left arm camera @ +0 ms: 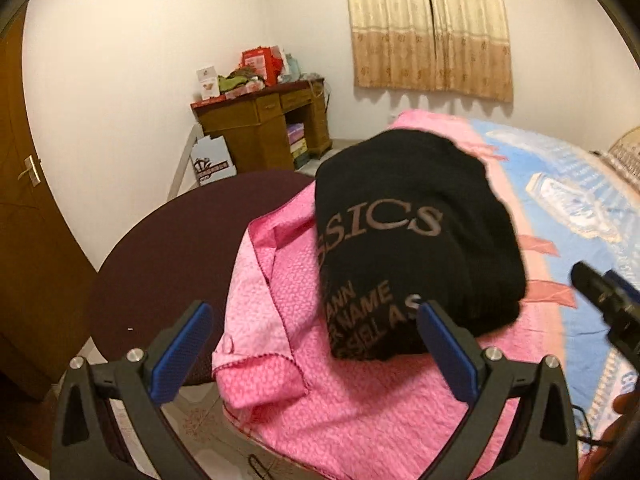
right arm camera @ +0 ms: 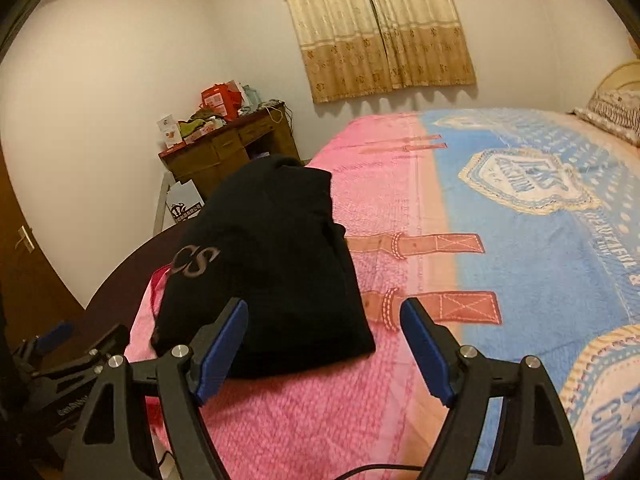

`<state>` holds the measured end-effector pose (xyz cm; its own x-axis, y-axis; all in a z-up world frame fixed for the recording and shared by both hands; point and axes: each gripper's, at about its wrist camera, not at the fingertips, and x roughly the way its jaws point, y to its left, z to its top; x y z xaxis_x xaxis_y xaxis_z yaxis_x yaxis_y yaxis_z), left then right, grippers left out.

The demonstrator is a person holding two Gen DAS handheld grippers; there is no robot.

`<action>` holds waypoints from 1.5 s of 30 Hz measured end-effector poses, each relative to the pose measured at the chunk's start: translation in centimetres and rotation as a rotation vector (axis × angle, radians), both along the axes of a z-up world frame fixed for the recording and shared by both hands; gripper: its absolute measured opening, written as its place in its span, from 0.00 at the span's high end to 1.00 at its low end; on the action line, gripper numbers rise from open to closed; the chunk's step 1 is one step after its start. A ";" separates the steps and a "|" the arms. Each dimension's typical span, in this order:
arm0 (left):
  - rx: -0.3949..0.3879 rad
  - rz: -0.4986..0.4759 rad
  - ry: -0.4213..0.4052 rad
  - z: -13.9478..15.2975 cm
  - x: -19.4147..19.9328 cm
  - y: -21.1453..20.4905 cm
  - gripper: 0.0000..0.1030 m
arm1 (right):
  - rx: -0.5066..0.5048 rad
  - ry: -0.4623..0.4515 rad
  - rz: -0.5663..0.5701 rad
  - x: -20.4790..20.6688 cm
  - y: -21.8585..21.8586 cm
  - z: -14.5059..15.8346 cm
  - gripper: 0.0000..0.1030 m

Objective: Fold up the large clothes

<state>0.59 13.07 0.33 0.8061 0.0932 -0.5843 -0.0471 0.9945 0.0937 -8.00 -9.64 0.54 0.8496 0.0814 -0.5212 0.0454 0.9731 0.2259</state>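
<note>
Reading, on the folded black garment [left arm camera: 416,236], grey lettering showing "SICS" across the top and partial lines "ANN", "NAME", "SEL AS" below; on the blue bedspread [right arm camera: 532,248], "BEAUTIFUL" along an edge, crest lettering staying too blurred.

garment [left arm camera: 416,216]: black, grey lettering
pink cloth [left arm camera: 320,396]: pink, textured weave
bedspread [right arm camera: 540,240]: pink and blue, crest motifs
curtain [right arm camera: 380,28]: beige, perhaps floral
</note>
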 end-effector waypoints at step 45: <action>-0.004 -0.006 -0.250 4.7 -10.1 0.9 0.00 | -0.105 -0.328 0.051 -11.4 7.7 9.4 0.18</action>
